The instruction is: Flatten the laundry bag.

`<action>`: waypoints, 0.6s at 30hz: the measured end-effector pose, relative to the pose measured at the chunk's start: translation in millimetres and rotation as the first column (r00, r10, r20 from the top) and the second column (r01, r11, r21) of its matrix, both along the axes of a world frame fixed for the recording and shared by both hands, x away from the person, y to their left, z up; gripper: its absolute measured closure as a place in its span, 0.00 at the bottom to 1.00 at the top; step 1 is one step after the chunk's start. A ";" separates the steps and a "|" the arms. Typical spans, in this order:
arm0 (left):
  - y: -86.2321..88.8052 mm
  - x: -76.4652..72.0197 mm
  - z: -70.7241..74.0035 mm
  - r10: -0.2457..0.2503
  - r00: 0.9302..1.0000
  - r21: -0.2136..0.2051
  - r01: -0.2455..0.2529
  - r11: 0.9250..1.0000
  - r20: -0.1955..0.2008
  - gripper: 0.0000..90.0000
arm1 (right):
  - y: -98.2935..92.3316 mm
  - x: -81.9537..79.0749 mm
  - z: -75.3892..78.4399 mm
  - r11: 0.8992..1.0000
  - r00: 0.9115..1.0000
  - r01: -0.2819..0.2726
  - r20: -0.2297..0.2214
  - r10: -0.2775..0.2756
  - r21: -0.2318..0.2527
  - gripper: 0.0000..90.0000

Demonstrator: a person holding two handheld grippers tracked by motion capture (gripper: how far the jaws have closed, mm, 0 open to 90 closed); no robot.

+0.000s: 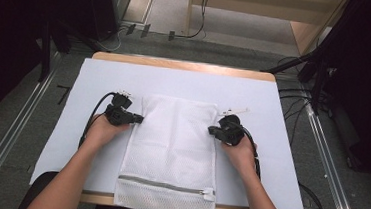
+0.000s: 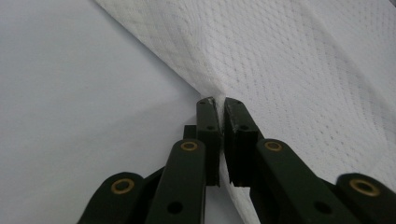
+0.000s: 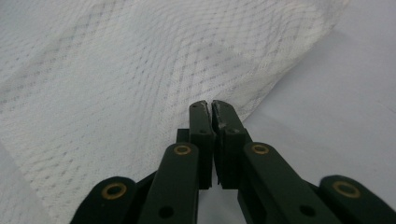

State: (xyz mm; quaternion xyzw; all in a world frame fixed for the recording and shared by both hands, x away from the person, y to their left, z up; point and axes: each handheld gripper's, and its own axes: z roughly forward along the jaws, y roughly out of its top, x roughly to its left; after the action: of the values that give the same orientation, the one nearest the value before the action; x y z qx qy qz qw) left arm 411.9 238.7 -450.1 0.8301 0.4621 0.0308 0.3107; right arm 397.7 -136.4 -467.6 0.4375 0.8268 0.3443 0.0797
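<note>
Pinching mesh bag (image 1: 172, 148) edges, left gripper (image 1: 133, 117), right gripper (image 1: 214, 131), fingers clamped, white mat (image 1: 271, 141) beneath.

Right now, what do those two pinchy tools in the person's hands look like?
Each tool is black. The left gripper and right gripper both have two flat black jaws on hinged bars with little brass-coloured rings at the joints. A black cable loops from each one. Small white tags sit beside them. The forearms are bare, no sleeves.
</note>
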 end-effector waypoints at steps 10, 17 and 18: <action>4.3 14.3 13.7 0.032 0.999 -0.047 -0.030 0.998 0.038 0.99 | 1.8 22.6 8.5 0.999 1.000 0.021 0.007 -0.021 0.025 1.00; 6.5 41.3 15.3 0.068 0.997 -0.046 -0.066 0.997 0.045 0.99 | 4.3 50.6 18.6 0.999 0.999 0.031 0.036 -0.031 0.007 1.00; 8.2 46.3 14.1 0.082 0.996 -0.062 -0.079 0.995 0.039 0.99 | 4.8 55.2 19.5 0.999 0.999 0.035 0.036 -0.036 0.009 1.00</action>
State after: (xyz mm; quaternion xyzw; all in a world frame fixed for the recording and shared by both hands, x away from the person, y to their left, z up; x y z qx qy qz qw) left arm 458.2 246.9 -436.0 0.8001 0.4893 0.0466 0.3439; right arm 452.9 -131.5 -448.1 0.4461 0.8160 0.3541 0.0992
